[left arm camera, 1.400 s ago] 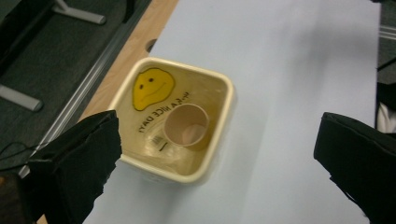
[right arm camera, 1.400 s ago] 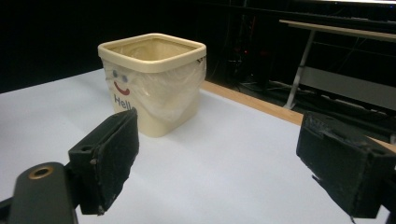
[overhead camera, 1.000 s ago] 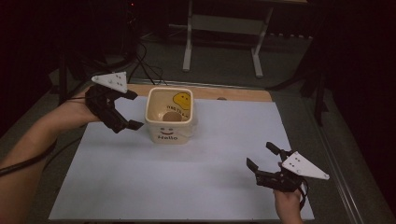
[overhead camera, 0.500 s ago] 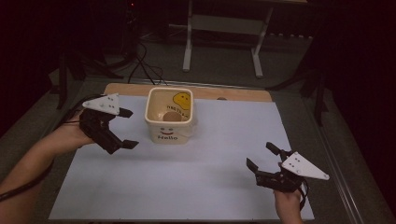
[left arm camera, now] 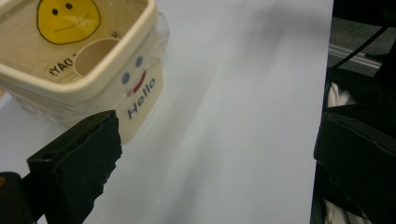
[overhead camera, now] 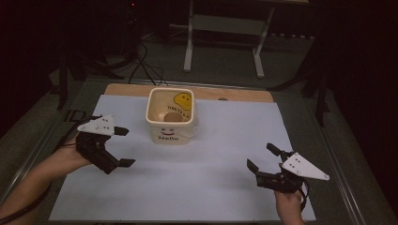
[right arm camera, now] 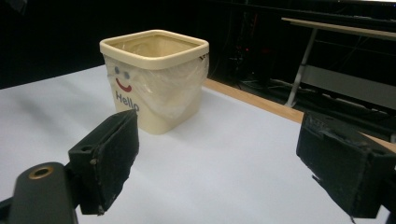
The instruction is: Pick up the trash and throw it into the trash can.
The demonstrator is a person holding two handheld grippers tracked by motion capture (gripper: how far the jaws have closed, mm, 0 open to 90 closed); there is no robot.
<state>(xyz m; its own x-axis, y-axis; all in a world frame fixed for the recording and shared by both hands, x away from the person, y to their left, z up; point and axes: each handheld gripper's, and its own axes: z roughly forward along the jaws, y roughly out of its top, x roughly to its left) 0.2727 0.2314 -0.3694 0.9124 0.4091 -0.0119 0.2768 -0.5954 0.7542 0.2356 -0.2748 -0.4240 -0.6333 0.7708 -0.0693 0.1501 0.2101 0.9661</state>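
Cream bin is sitting upright on the white sheet covering the bench, toward the far side, a bit left of centre. Square mouth facing straight up, "Hello" face pointing at the person, clear liner bunching over the rim. A round brown thing is lying at the bottom; can't tell what it is.

Left tongs are hovering over the sheet just left of the bin and a little nearer the person, jaws spread wide, gripping nothing. In the left gripper view the bin is sitting up and to the left of the jaw line, near but not touching.

Right tongs are hanging near the front right corner of the sheet, well apart from the bin, jaws also gaping and empty. The right gripper view is looking across bare sheet at the bin ahead and slightly left.

Key relation: the bin is lying to the right of and slightly beyond the left tongs, so the left hand is clearly the nearer one. My read: any grab on the rim or wall is falling to the left side. No long axis to align to, since the bin is square and vertical.
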